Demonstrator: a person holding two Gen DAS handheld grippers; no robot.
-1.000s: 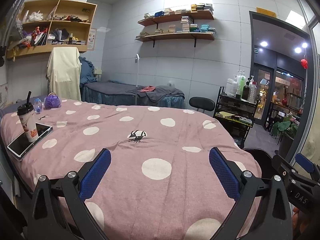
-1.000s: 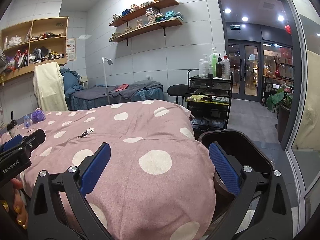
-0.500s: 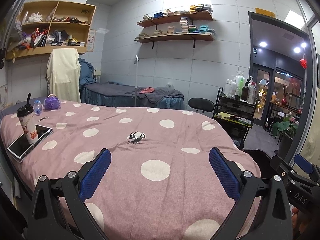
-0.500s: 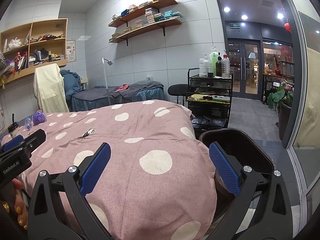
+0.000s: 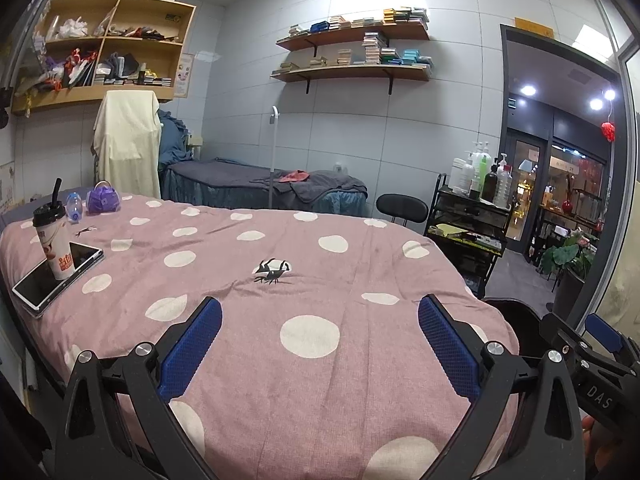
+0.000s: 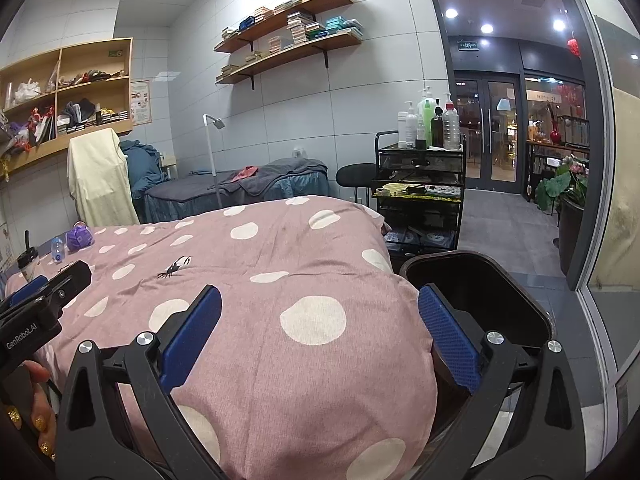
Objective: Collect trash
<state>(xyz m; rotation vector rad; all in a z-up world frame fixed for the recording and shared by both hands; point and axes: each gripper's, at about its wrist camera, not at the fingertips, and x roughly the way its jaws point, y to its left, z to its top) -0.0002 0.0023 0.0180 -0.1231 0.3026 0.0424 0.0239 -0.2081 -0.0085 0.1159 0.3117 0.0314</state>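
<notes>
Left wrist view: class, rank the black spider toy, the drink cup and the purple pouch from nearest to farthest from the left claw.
1. Black spider toy: mid-bed, ahead of the left claw.
2. Drink cup: left, on a tablet.
3. Purple pouch: far left corner.

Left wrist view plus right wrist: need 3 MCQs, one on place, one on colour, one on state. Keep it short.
1. Where does the drink cup stand?
A. on the tablet
B. on the black cart
C. in the bin

2. What colour are the left gripper pads?
A. red
B. blue
C. white

3. What state is the right gripper in?
A. shut on the cup
B. shut on nothing
C. open

Answers:
1 A, the cup's base sits on the tablet lying on the dotted bedspread.
2 B, both pads show blue.
3 C, its fingers stand wide apart, with nothing between them.
</notes>
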